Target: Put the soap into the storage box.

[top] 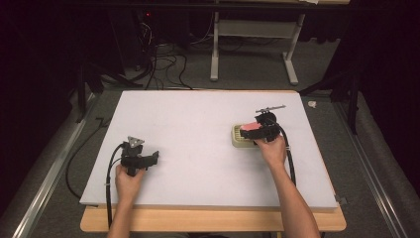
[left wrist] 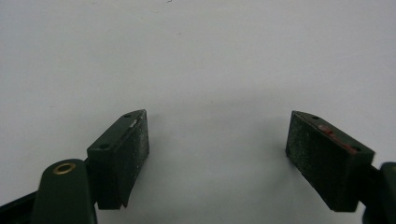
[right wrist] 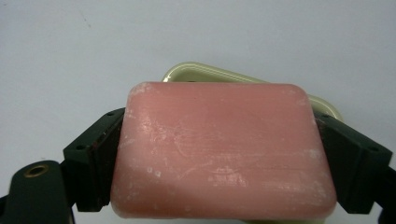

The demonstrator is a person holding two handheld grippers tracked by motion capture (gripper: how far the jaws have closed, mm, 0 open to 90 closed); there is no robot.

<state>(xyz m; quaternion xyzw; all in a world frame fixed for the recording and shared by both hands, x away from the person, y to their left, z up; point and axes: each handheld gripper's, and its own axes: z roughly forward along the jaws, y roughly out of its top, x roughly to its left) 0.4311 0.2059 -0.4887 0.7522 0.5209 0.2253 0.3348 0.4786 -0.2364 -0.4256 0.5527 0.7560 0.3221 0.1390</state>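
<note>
High view: the right tool [top: 261,130] sits at about 3 o'clock on the white surface [top: 198,124], held by the person's right hand [top: 272,148], its jaws clamped on a pink soap [top: 250,127]. The soap is over a cream-coloured dish [top: 239,140] with a slatted top; whether it touches the dish cannot be told. The left tool [top: 148,159] is at about 8 o'clock on the surface, well apart from the dish, held by the left hand [top: 130,179], with a grey three-cornered plate on top and a black cable trailing off toward the near edge.

In the right gripper view the soap [right wrist: 224,149] spans the gap between the two black jaws, each pad pressed against one of its short sides, and the dish [right wrist: 205,72] rim shows behind it at 12 o'clock.

In the left gripper view the jaws stand wide apart with nothing between them, just the bare surface [left wrist: 196,56].
</note>
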